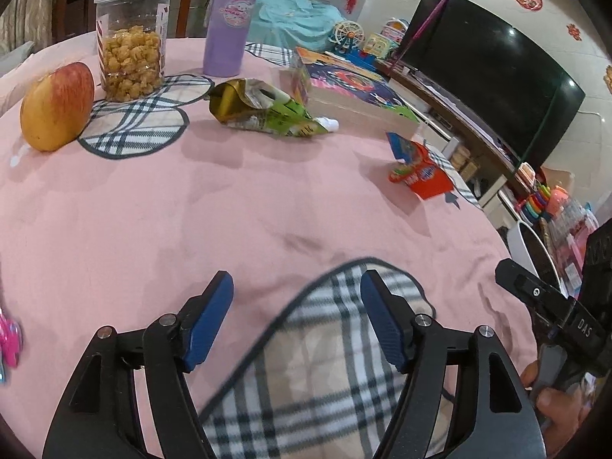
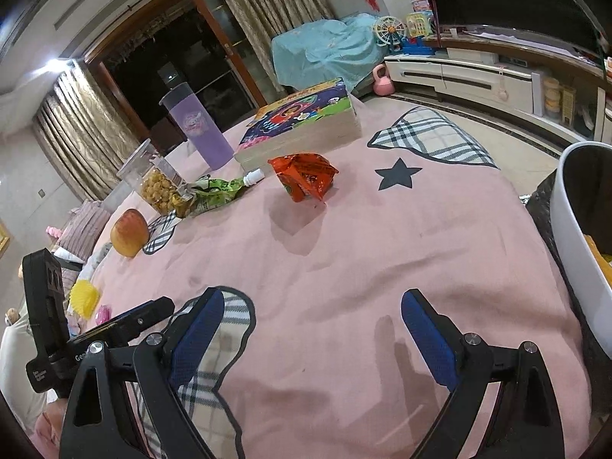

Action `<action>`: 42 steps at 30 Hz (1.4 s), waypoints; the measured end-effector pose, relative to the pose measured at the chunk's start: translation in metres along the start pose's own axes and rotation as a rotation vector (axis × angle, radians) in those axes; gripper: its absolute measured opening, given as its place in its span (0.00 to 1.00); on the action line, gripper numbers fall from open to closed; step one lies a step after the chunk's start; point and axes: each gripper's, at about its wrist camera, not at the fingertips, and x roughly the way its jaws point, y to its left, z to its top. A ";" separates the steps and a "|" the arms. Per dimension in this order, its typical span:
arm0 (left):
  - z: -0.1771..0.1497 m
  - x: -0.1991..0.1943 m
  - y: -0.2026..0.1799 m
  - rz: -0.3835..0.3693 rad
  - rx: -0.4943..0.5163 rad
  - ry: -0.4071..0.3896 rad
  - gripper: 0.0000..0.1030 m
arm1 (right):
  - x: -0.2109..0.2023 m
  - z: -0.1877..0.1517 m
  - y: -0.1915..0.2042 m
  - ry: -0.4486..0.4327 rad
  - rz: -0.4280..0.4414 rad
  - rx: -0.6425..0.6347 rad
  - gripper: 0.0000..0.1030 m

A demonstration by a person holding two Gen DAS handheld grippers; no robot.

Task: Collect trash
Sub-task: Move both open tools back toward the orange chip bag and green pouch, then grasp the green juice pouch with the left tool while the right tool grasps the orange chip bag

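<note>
Trash sat on the pink cloth (image 1: 267, 206) — left wrist view: green wrapper (image 1: 264, 109) lay mid-table near the popcorn jar (image 1: 132, 42), orange wrapper (image 1: 419, 170) toward the right edge; left gripper (image 1: 296, 317) hung jaws apart, empty, well short of both. Right wrist view: orange wrapper (image 2: 304, 176) lay just in front of the puzzle box (image 2: 302, 122), green one (image 2: 214, 195) to its left; right gripper (image 2: 311, 329) gaped wide, nothing between — white bin (image 2: 573, 252) at right.

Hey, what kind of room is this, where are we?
Most likely a home living room: a big dark television on a low media cabinet, curtained glass doors, and children's toys around a pink-clothed table.
</note>
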 end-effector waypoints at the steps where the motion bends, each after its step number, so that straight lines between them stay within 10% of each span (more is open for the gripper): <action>1: 0.003 0.002 0.002 0.003 -0.002 0.001 0.69 | 0.002 0.001 -0.001 0.000 0.002 0.005 0.92; 42: 0.110 0.076 0.034 -0.055 0.006 -0.118 0.78 | 0.095 0.069 -0.002 0.033 0.014 0.077 0.92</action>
